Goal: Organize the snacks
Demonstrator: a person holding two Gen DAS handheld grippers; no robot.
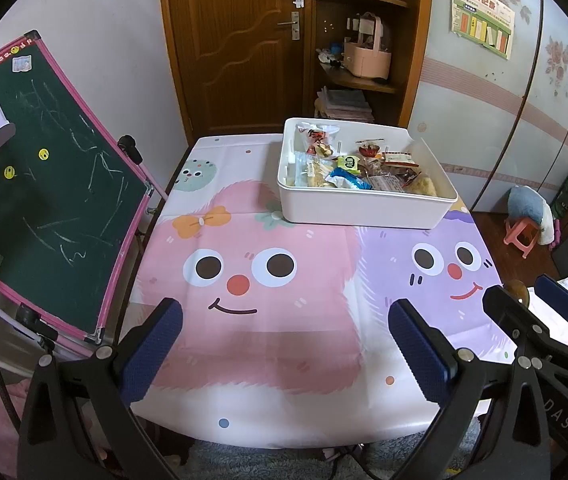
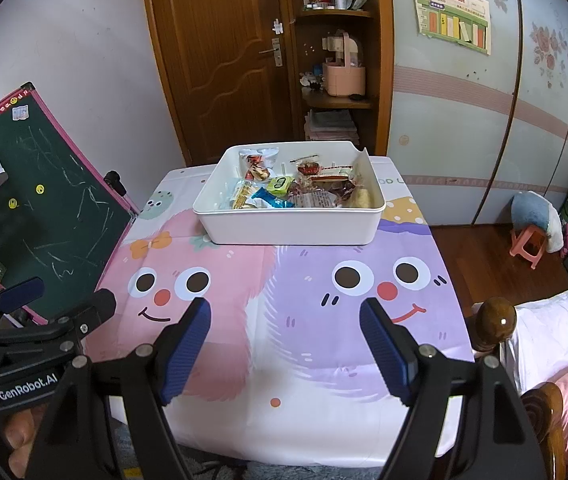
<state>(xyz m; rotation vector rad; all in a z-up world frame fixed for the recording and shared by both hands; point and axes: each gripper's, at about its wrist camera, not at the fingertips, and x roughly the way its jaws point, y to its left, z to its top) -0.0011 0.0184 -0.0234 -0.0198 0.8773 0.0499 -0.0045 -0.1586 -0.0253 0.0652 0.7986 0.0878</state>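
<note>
A white plastic bin (image 1: 364, 208) (image 2: 292, 232) stands at the far side of the table and holds several wrapped snacks (image 1: 360, 168) (image 2: 296, 188). My left gripper (image 1: 284, 336) is open and empty, low over the near part of the table, well short of the bin. My right gripper (image 2: 284, 336) is also open and empty, beside the left one and just as far from the bin. The right gripper also shows at the right edge of the left wrist view (image 1: 532, 300), and the left gripper shows at the left edge of the right wrist view (image 2: 60, 296).
The table wears a cartoon cloth (image 1: 268, 344) (image 2: 324, 360) with pink and purple faces. A green chalkboard easel (image 1: 44, 184) (image 2: 44, 216) leans at the left. A wooden door and corner shelf (image 1: 356, 40) stand behind. A bed with a wooden post (image 2: 496, 320) lies at the right.
</note>
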